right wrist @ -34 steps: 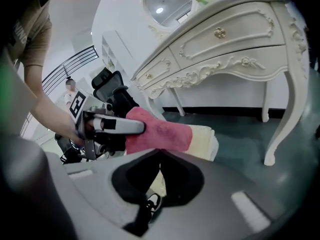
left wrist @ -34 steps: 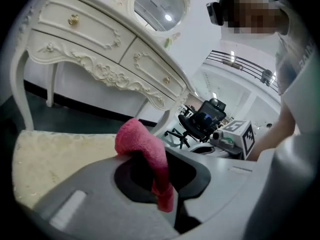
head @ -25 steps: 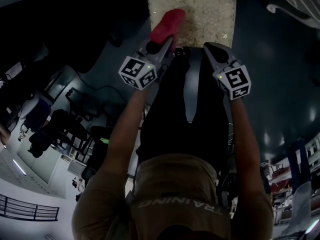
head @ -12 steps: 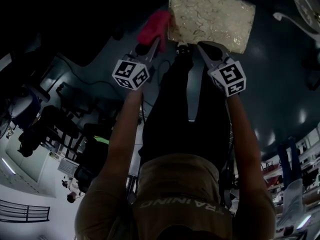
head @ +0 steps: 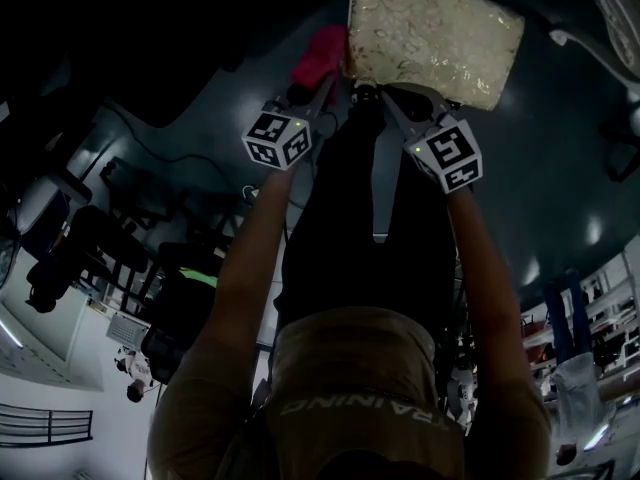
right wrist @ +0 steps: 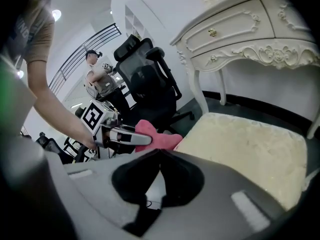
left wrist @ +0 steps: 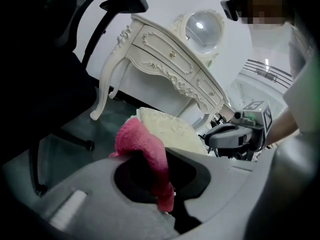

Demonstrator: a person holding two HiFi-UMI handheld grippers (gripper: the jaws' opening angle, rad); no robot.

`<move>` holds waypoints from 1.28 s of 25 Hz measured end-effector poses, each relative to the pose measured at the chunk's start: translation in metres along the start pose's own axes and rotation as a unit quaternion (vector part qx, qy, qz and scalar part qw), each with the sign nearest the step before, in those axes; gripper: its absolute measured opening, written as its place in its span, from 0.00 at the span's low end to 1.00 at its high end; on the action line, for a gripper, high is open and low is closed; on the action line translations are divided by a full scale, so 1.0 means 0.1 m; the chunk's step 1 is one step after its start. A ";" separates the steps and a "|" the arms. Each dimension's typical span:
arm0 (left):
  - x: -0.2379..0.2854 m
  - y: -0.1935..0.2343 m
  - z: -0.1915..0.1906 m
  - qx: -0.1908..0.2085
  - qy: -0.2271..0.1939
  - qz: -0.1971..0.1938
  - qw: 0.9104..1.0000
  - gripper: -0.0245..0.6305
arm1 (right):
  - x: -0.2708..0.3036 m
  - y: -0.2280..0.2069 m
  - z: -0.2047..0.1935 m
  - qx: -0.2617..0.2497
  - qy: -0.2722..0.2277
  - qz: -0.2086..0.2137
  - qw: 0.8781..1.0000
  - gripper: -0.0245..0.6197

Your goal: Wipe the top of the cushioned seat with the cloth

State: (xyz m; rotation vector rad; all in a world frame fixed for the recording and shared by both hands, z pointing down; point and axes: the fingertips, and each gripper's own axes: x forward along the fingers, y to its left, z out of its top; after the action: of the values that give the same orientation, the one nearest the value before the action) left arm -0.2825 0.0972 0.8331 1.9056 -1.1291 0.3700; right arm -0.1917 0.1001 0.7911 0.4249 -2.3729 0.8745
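The cushioned seat [head: 435, 33] has a cream, patterned top; it also shows in the left gripper view [left wrist: 172, 131] and the right gripper view [right wrist: 250, 144]. A pink cloth [head: 320, 53] is pinched in my left gripper [head: 322, 86], which is shut on it. The cloth [left wrist: 142, 144] bulges out between the jaws of the left gripper [left wrist: 167, 194]. It hangs at the seat's left edge, beside the corner [right wrist: 155, 136]. My right gripper [head: 400, 96] hovers at the seat's near edge, shut and holding nothing [right wrist: 161, 150].
A white carved dressing table [left wrist: 170, 59] with a round mirror [left wrist: 202, 26] stands behind the seat; its leg [right wrist: 197, 84] comes down by the seat's far left. A black office chair [right wrist: 150, 79] stands left of the seat. A person [right wrist: 97, 76] stands far back.
The left gripper has carried the cloth off the seat's near left corner to just beside its left edge. The right gripper has moved closer to the seat's near edge.
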 end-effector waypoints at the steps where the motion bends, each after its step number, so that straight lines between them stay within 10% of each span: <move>1: 0.06 -0.03 -0.03 -0.001 0.005 -0.002 1.000 0.10 | 0.00 -0.03 -0.02 0.002 0.001 -0.001 1.000 0.05; 32: 1.49 -1.59 -0.53 0.072 0.124 -0.071 0.987 0.10 | -1.24 -1.03 -1.01 0.056 -0.011 -0.043 0.997 0.05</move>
State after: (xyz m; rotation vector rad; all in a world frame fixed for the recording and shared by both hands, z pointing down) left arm -0.0621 0.0897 0.8725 1.9874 -0.8163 0.6036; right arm -0.0060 0.1037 0.8292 0.5784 -2.3146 0.9703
